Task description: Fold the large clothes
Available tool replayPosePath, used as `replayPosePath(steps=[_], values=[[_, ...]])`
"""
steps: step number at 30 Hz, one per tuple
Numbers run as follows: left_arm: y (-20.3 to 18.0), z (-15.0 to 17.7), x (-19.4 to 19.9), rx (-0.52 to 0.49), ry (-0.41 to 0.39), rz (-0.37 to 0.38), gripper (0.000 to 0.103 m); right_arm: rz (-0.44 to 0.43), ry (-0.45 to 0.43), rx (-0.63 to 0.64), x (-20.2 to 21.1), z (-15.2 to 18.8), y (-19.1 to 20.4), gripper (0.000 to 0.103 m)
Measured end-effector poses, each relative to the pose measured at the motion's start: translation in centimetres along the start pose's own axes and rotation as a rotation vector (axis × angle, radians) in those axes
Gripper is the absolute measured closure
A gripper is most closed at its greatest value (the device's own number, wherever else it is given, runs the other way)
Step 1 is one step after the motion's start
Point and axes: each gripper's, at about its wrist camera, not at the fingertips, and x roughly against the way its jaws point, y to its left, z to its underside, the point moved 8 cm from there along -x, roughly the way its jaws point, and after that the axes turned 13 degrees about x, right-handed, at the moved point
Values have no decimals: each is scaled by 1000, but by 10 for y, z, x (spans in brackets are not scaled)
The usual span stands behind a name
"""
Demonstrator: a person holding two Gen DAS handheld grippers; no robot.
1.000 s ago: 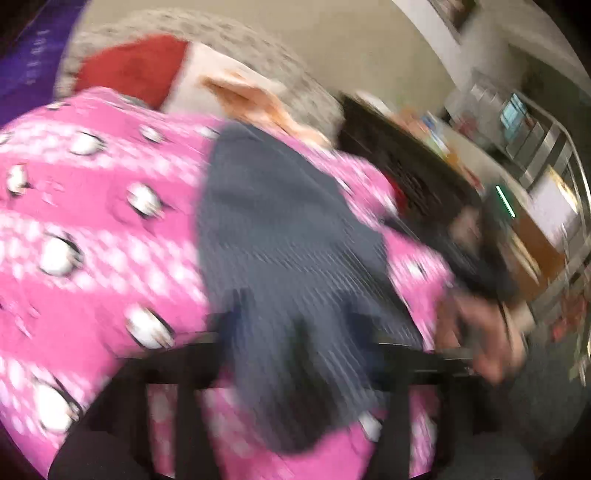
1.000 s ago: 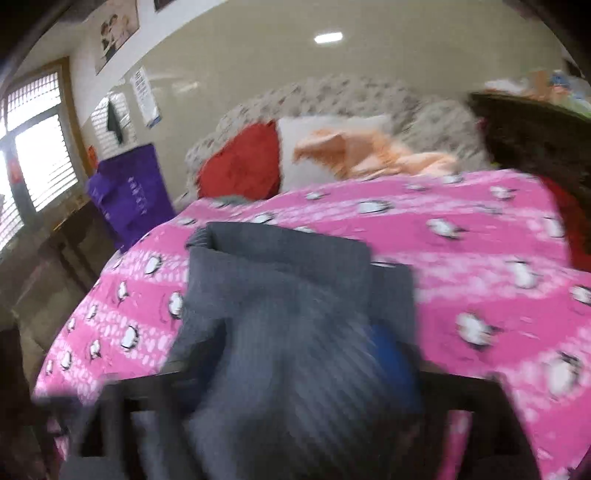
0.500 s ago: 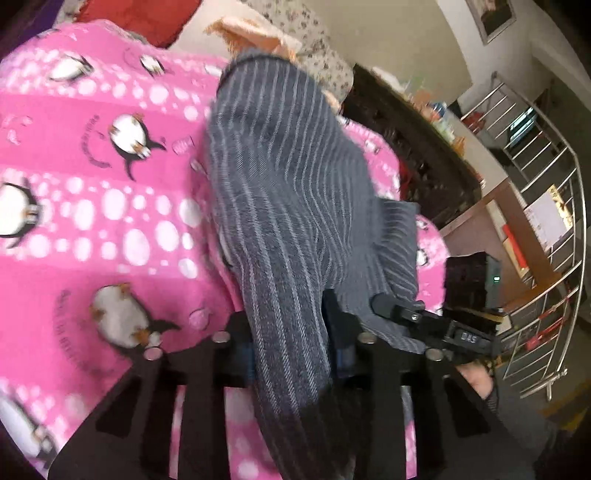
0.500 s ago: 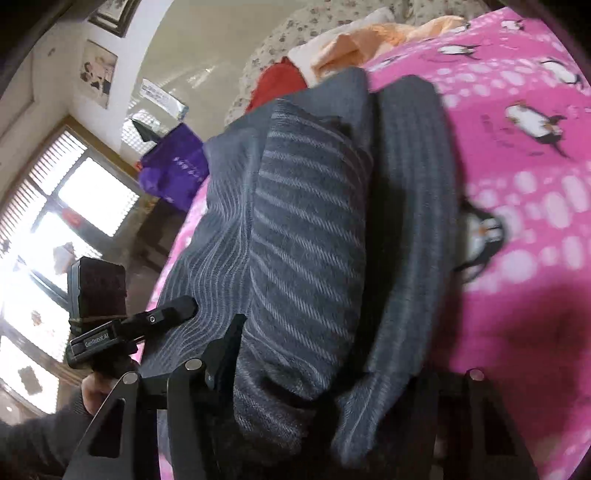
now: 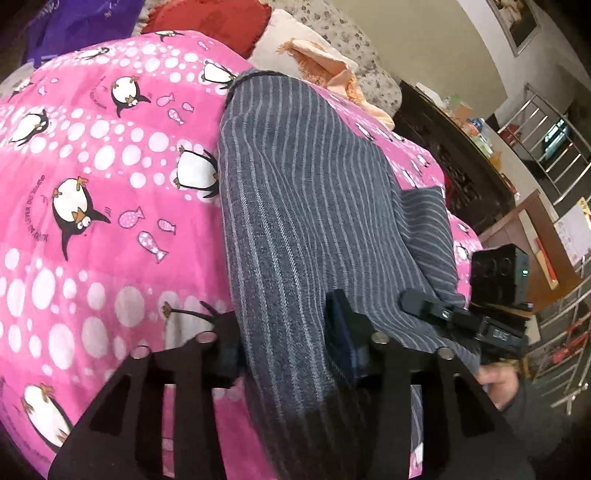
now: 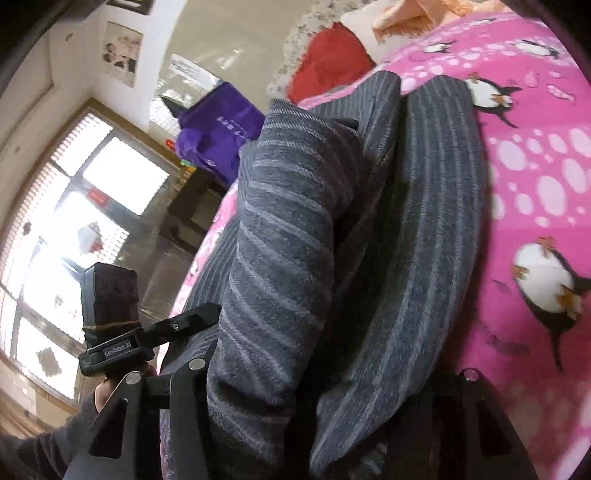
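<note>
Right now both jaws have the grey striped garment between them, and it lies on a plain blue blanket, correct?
Not quite. The blanket is pink with penguins and white dots, not plain blue, as the left wrist view shows. The rest holds: the grey striped garment runs between the jaws of the left gripper and the right gripper.

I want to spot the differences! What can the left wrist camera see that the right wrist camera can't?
Only the left wrist view shows the dark carved wooden cabinet and the shiny metal railing. Only the right wrist view shows the big bright window. Both show the grey striped garment lying on the pink penguin blanket, plus the red fringed cushion and the purple bag.
</note>
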Motion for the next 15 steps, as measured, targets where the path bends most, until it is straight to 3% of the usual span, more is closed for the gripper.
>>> replayPosePath(steps=[3,7,12,15], values=[[-9,6,-7,-31,-45,-70,38,37,40,-37,24,4,-2,38],[-4,10,-14,-2,-89,-115,30,161,36,1,64,11,12,36],[19,14,-13,51,-108,-143,27,360,-9,272,93,-4,70,36],[19,16,-9,31,-124,-175,27,425,13,514,78,-9,113,47]])
